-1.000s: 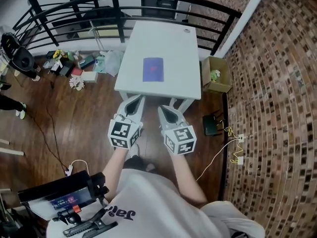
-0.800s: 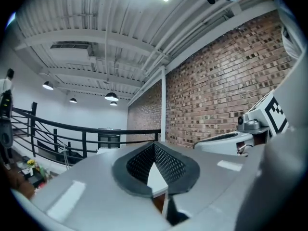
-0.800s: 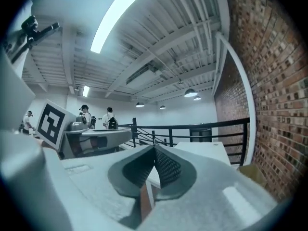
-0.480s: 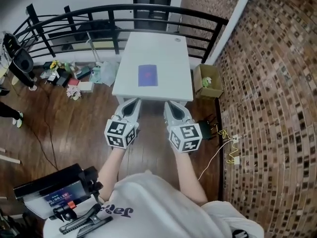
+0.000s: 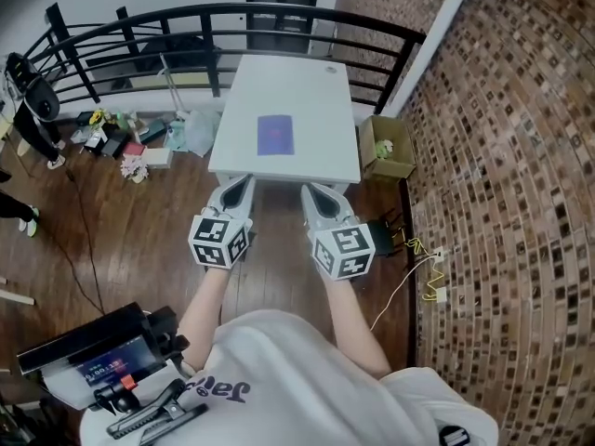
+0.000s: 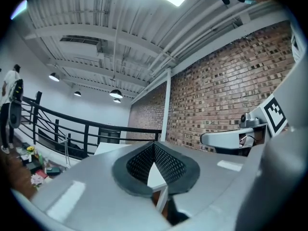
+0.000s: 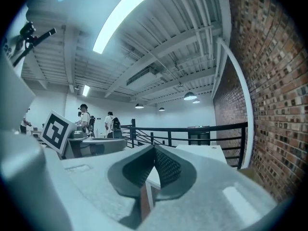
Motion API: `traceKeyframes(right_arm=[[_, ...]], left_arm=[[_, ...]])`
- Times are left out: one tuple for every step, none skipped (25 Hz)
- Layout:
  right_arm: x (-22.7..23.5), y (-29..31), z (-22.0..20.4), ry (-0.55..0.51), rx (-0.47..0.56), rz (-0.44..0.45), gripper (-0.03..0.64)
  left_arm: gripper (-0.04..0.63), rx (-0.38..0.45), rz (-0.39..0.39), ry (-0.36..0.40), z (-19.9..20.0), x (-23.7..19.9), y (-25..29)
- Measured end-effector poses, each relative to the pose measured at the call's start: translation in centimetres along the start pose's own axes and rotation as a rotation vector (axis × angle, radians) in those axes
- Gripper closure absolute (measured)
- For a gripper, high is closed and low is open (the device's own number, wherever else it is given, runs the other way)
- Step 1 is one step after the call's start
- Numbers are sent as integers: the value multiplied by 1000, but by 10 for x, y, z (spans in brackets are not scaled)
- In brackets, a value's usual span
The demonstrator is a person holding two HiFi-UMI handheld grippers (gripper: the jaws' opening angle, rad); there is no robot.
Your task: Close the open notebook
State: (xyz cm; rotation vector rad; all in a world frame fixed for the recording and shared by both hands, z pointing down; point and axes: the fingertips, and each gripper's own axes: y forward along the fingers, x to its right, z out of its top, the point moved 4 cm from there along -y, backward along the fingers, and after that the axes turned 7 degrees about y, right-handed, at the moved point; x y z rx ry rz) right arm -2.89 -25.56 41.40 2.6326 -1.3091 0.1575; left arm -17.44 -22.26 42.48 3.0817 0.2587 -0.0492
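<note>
Left gripper [image 5: 244, 182] and right gripper [image 5: 310, 190] are shut, holding nothing, near the table [image 5: 307, 91] edge; the purple notebook [image 5: 274, 135] lies flat, too far to touch

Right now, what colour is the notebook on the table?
Purple; the notebook shows best in the head view.

Head view: high up, faces steeply down over left tool [image 5: 240, 184] and right tool [image 5: 314, 193] onto white counter [image 5: 297, 91] ahead. Left gripper view, right gripper view: low, level, along own jaws. Both share counter, black railing [image 6: 72, 121], brick wall [image 6: 226, 90].
</note>
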Motion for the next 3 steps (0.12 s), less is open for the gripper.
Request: traceKeyframes(right_arm=[[0, 0, 2, -2, 4, -1, 626], [1, 0, 3, -4, 8, -1, 626], [1, 0, 4, -6, 12, -2, 626]], left_arm=[[580, -1, -1, -8, -1, -1, 1], [580, -3, -1, -16, -2, -1, 2], [580, -4, -2, -23, -3, -2, 2]])
